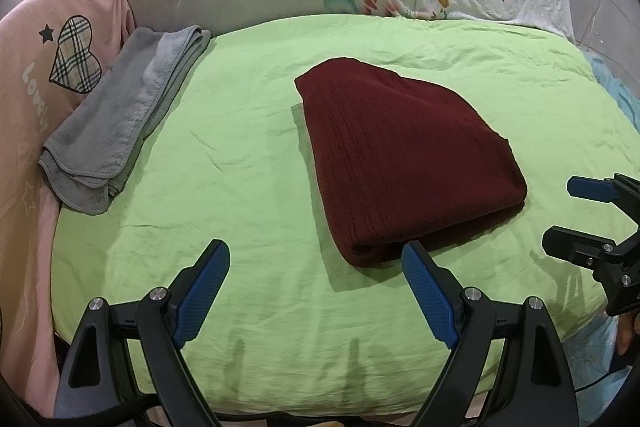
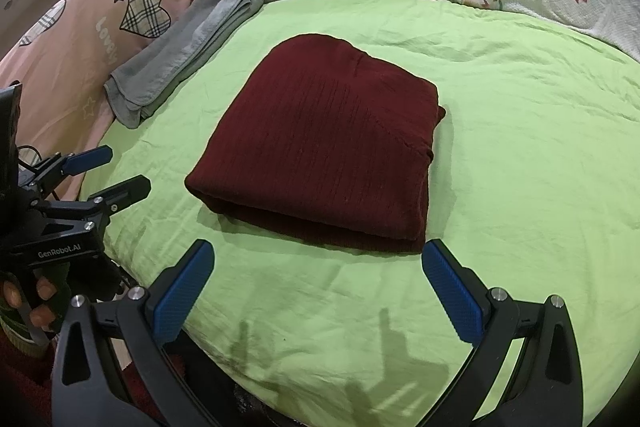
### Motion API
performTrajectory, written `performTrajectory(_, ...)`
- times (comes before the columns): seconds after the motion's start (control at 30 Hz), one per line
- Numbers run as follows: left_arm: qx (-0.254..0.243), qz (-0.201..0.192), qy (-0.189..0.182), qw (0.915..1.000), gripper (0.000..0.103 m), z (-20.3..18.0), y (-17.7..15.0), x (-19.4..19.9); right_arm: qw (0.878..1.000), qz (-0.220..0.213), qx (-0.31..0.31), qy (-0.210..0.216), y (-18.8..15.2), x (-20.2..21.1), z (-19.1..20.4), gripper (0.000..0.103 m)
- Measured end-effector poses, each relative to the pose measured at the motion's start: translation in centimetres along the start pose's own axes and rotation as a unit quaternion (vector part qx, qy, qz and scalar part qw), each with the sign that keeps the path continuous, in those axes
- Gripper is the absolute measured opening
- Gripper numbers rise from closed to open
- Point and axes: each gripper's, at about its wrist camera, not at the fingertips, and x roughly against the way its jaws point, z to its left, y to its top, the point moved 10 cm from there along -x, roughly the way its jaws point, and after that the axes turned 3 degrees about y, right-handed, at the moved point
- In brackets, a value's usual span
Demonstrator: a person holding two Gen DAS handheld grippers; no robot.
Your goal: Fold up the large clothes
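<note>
While the maroon sweater (image 1: 404,163) is lying folded mid-sheet (image 1: 248,163), both grippers are hanging spread and empty at its near edge, the left gripper (image 1: 316,295) facing its left corner, the right gripper (image 2: 320,291) squarely facing its fold.

Bright overhead light; sharp w/ soft shadows in front; fisheye warp, dark corners.

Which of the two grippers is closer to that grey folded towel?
Left. The left gripper sits on the grey towel's side of the maroon garment; the right gripper is beyond it.
</note>
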Motion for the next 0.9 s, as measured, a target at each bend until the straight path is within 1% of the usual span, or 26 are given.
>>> performTrajectory(0.9, 0.0, -0.001, -0.009, 1.0, 0.088, -0.19, 0.47, 0.15, 1.0, -0.003, 0.002, 0.003, 0.4, 0.15, 0.13, 0.103)
